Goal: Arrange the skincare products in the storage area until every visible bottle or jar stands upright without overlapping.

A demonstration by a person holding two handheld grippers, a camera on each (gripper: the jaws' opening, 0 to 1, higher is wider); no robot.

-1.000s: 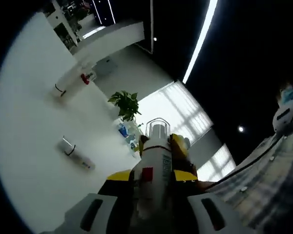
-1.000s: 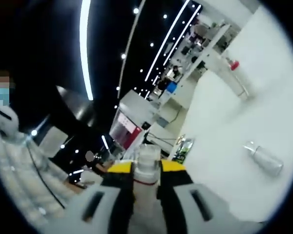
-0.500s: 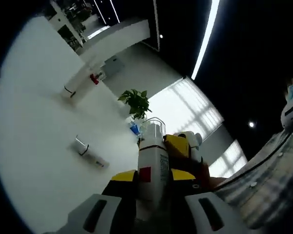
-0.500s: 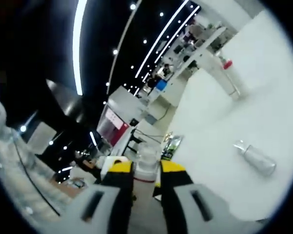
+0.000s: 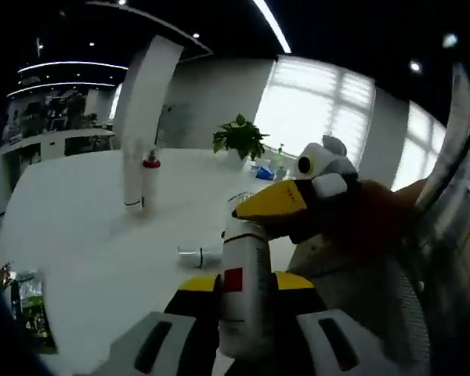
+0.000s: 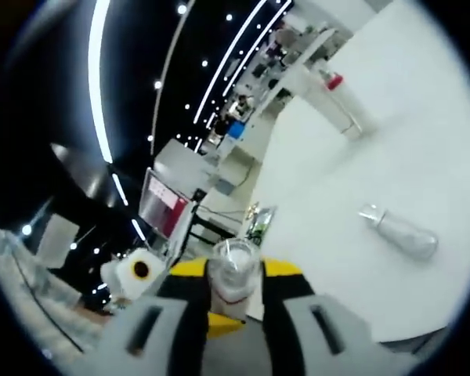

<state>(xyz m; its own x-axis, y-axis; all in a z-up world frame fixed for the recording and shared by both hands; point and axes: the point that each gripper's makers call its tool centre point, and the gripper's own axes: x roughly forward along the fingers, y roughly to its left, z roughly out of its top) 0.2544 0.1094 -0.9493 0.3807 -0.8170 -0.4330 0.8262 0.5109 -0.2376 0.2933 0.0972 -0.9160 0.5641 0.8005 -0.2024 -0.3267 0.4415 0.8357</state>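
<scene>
Both the left tool (image 5: 243, 313) and right tool (image 6: 233, 313) pinch one white clear-capped bottle (image 5: 244, 294); it looks light, rigid and slick, best gripped mid-body.

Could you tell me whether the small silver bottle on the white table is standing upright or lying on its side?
Lying on its side. The silver bottle rests lengthwise on the white table, unlike the red-capped bottle standing upright further back.

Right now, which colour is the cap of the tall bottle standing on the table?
Red, on the white tall bottle; the left gripper view shows it best.
</scene>
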